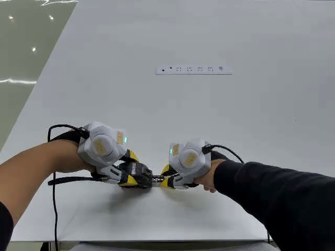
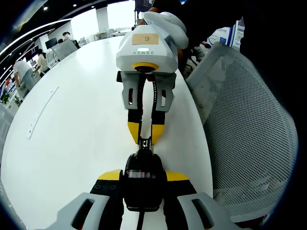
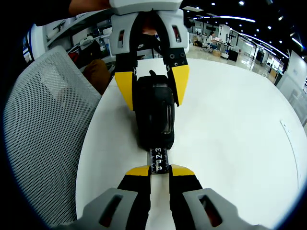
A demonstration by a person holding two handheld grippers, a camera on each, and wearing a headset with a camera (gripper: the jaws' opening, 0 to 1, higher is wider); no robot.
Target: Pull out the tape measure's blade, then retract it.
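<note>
A black tape measure (image 1: pixel 137 174) rests low on the white table (image 1: pixel 209 115) near its front edge. My left gripper (image 1: pixel 132 175) is shut on its case, the yellow-tipped jaws clamping both sides (image 2: pixel 143 184). My right gripper (image 1: pixel 164 181) faces it from the right and is shut on the blade's end. A short stretch of blade (image 3: pixel 159 160), marked 2 and 3, spans from the case (image 3: pixel 154 112) to my right gripper (image 3: pixel 159 170). In the left gripper view, the right gripper (image 2: pixel 145 139) pinches the blade tip just ahead of the case.
A white power strip (image 1: pixel 194 69) lies flat at the middle of the table, well beyond the grippers. A grey mesh chair (image 2: pixel 240 120) (image 3: pixel 43 120) stands along the table's near edge. Black cables trail from both grippers.
</note>
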